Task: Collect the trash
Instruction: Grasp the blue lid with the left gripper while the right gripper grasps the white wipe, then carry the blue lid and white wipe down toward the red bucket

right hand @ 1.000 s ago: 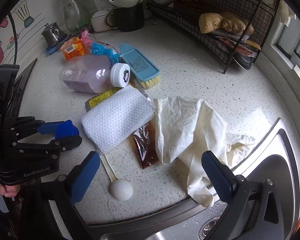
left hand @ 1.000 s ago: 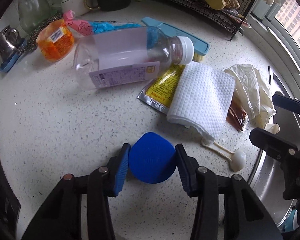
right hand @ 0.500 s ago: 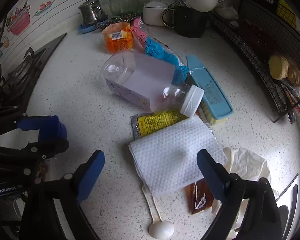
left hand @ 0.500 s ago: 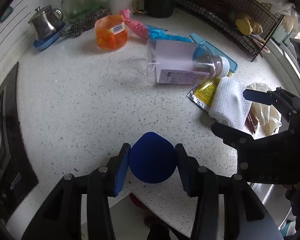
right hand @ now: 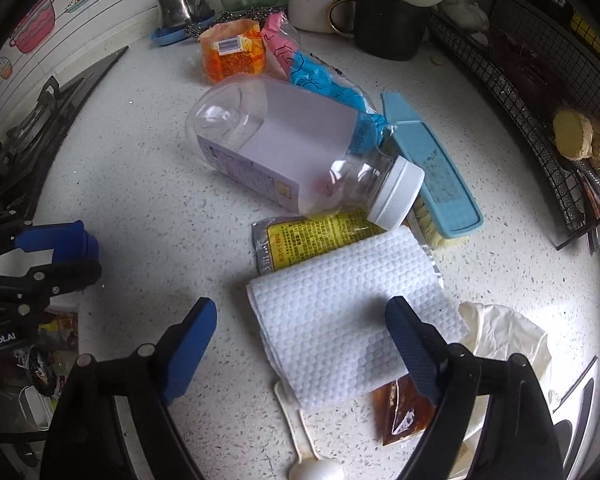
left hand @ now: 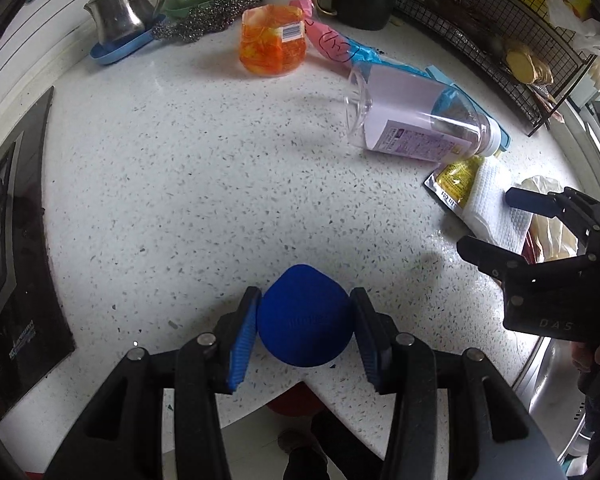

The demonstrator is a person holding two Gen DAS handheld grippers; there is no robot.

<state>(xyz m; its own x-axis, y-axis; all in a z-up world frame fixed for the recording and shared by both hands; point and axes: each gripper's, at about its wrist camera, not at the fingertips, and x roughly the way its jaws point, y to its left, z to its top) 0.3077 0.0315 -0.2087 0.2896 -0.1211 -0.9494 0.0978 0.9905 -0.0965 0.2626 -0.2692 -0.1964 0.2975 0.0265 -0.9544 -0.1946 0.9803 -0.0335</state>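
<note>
A speckled white countertop (left hand: 188, 184) is seen from above by two hand-held grippers. The left gripper (left hand: 305, 330) is clenched on a blue cap (left hand: 305, 320), which is pressed between both blue pads and held above the front edge of the countertop, where a notch in that edge shows the floor below. The right gripper (right hand: 300, 344) is pointed down over a folded white paper towel (right hand: 348, 312) near the countertop's right side; its jaws are closing, with part of the towel seen between them, but the pads are not yet pressed on it (one finger is seen in front of the towel's right part, the other over bare countertop to its left). The rest of the trash is gathered around the towel: a yellow sachet (right hand: 316, 240) is tucked partly under its far edge, a brown sauce packet (right hand: 400, 412) and a white plastic spoon (right hand: 308, 452) are seen at its near edge, and crumpled white gloves (right hand: 504, 336) lie just to its right, by the sink rim. A clear plastic bottle (right hand: 284, 148) with a white lid is lying on its side just beyond the sachet, beside a light blue scrubbing brush (right hand: 432, 168). An orange cup (left hand: 272, 40) is placed towards the back edge.
</note>
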